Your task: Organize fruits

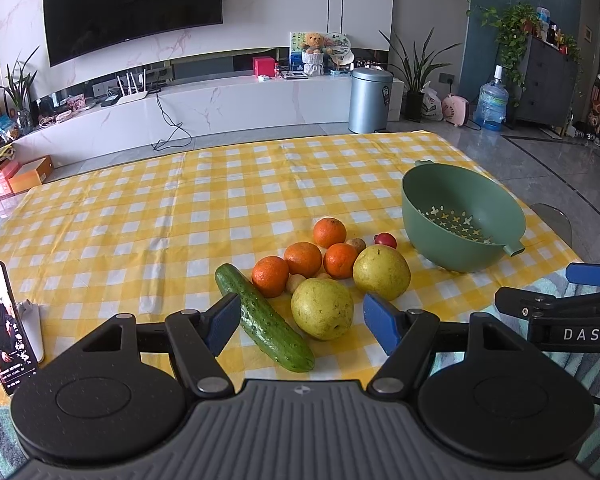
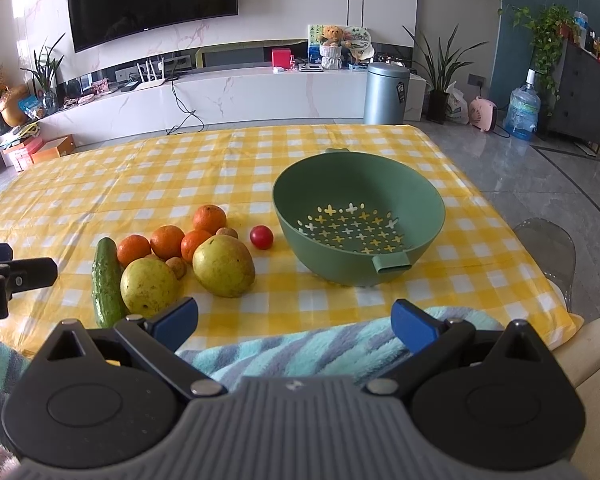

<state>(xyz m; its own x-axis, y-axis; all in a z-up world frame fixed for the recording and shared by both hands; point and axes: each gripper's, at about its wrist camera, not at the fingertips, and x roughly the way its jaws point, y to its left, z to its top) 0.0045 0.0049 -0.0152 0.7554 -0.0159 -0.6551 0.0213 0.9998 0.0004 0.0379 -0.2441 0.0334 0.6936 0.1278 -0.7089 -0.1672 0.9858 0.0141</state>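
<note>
On the yellow checked cloth lies a pile of produce: a cucumber (image 1: 264,318), two yellow-green pears (image 1: 322,308) (image 1: 381,272), several oranges (image 1: 302,259), a small red tomato (image 1: 386,240) and a few small brown fruits (image 1: 295,283). An empty green colander (image 1: 462,222) stands to their right. My left gripper (image 1: 304,324) hovers open just before the cucumber and near pear, nothing between its blue pads. My right gripper (image 2: 294,322) is open over the table's near edge, short of the colander (image 2: 358,224) and the pear (image 2: 223,266).
A phone (image 1: 6,326) leans on a white stand at the near left. A striped teal towel (image 2: 300,350) covers the front edge. A clear chair (image 2: 548,252) stands off the table's right side. Bare cloth stretches behind the fruit.
</note>
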